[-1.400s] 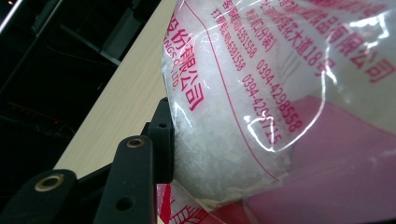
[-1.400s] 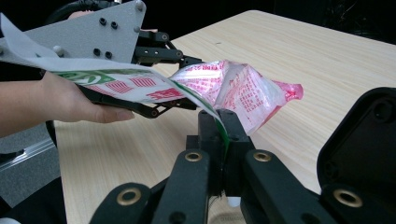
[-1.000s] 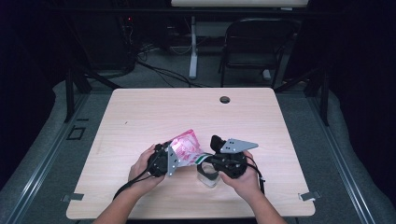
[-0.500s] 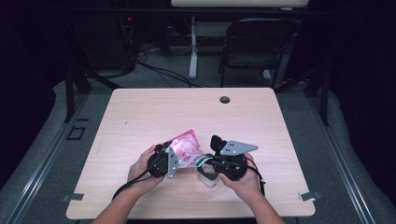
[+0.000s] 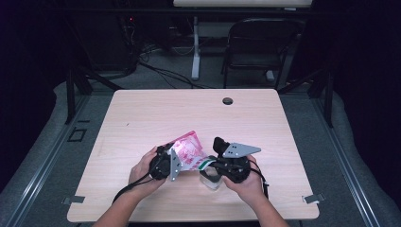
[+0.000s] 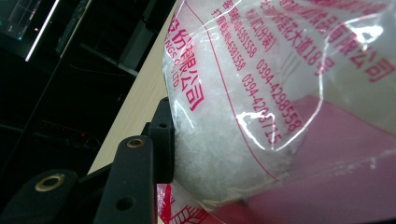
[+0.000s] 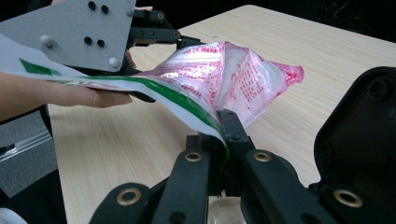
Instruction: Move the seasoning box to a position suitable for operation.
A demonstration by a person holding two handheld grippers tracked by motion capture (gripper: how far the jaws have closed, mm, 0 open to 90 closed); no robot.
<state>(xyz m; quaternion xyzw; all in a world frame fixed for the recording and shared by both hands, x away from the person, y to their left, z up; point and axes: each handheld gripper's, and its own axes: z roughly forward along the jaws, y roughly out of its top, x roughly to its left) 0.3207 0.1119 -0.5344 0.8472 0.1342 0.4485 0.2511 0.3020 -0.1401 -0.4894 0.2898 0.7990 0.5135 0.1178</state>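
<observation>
Left gripper (image 5: 176, 160): held in the person's left hand (image 5: 142, 170) at the near middle of the table; its jaws are part-way spread and clamp the fat body of the pink bag (image 5: 188, 150), with one black jaw pad pressed against the plastic in the left gripper view.
Right gripper (image 5: 208, 166): held in the person's right hand (image 5: 246, 184), just right of the left one; its jaws are pressed together on the green-and-white edge (image 7: 187, 105) of the bag, which runs down into the pinch in the right gripper view.
Pink bag: a clear and pink plastic pouch with red print, filled with white grains (image 6: 224, 144); it hangs between the two grippers, lifted off the tabletop, tilted up toward the far side.
Clear container (image 5: 211, 181): stands on the table right below the right gripper, near the person's edge.
Table (image 5: 156, 109): light wood, with a small round dark hole (image 5: 227, 100) near its far edge.
Beyond the table: a dark chair (image 5: 257, 45) and cables on the floor.
</observation>
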